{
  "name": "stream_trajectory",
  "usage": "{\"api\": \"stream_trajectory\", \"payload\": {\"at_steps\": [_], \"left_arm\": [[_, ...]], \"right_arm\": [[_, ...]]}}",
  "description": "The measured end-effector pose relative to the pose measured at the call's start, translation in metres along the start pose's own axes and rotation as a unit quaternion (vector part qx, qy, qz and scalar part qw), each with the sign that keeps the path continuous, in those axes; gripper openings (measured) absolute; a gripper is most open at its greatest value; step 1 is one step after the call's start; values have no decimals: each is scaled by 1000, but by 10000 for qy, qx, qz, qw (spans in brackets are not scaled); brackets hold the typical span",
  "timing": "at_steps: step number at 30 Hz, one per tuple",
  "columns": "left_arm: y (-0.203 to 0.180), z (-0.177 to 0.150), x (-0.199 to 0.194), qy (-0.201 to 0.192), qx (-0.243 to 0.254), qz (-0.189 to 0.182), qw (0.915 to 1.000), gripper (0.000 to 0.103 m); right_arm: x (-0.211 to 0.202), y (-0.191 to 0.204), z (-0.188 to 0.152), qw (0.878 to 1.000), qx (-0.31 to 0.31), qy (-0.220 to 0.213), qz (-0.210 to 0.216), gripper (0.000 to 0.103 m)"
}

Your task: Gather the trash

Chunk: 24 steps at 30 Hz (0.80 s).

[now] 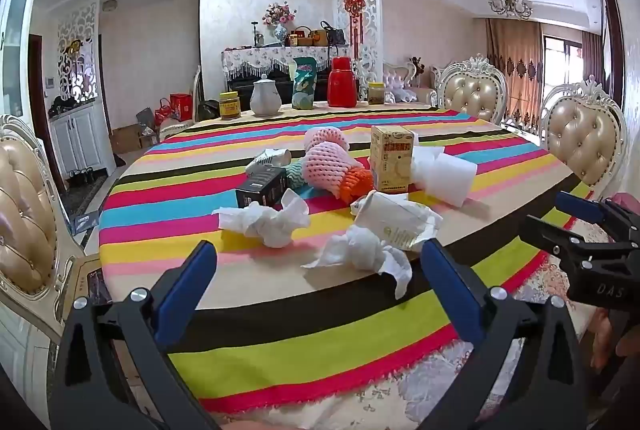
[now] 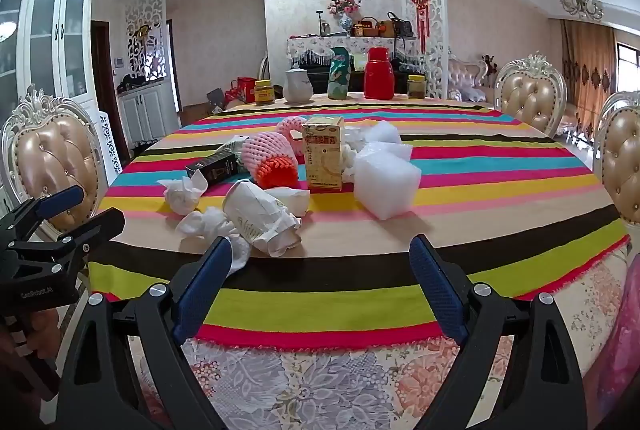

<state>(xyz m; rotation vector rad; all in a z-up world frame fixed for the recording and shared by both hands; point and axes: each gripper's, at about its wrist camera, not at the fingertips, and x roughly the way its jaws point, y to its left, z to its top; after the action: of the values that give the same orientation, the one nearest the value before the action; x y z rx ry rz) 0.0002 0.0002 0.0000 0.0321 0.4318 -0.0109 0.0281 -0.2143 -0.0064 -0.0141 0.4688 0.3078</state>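
Left wrist view: your left gripper (image 1: 316,272) stands wide, its two blue-padded fingers (image 1: 188,280) spread with nothing between them, above the near edge of the round table under a rainbow-striped cloth (image 1: 280,314). Trash lies mid-table. Nearest you sits a crumpled white tissue (image 1: 360,256), touching a flattened white paper cup with green print (image 1: 394,224). Left of these lies a second crumpled white tissue (image 1: 266,220), just before a small black carton (image 1: 260,190). Behind stand an upright yellow cardboard box (image 1: 390,158), pink foam fruit nets (image 1: 326,166), an orange foam net (image 1: 354,182) and white foam wrap (image 1: 444,172). Your right gripper (image 1: 560,226) enters at the right edge.

Right wrist view: your right gripper (image 2: 320,286) is likewise wide and empty. Its left finger (image 2: 204,282) overlaps the nearest tissue (image 2: 204,224) in the picture; contact cannot be told. The paper cup (image 2: 260,220) lies just beyond, the yellow box (image 2: 324,156) and white foam wrap (image 2: 386,180) farther back.
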Motion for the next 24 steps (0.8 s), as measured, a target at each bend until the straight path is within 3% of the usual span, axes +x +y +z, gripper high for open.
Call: {"api": "stream_trajectory", "payload": {"at_steps": [24], "left_arm": [[0, 0, 0, -16, 15, 19, 10000, 99]], "right_arm": [[5, 2, -3, 10000, 69, -11, 57, 85]]}}
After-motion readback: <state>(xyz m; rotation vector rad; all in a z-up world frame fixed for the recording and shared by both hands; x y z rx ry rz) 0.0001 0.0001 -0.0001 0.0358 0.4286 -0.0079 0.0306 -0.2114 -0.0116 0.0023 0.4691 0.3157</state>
